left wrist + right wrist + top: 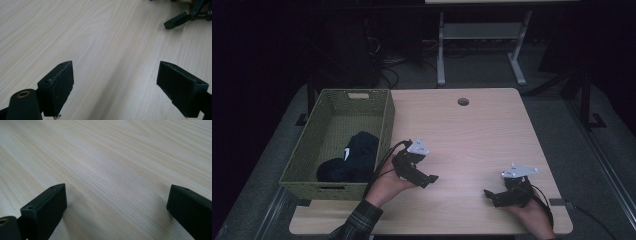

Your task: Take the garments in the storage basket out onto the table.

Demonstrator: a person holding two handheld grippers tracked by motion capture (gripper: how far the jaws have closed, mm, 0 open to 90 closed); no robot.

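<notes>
High view: dark bundled cloth (351,159) lies in the near right corner of the olive woven basket (385,117) at table's left, looks stowed, so left gripper (428,179) and right gripper (490,195) rest low on bare pale wood tabletop (472,135), jaws spread, empty, pointing toward each other.

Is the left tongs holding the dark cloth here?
No: the left tongs stand open over bare table, and the dark cloth lies in the green basket.
</notes>
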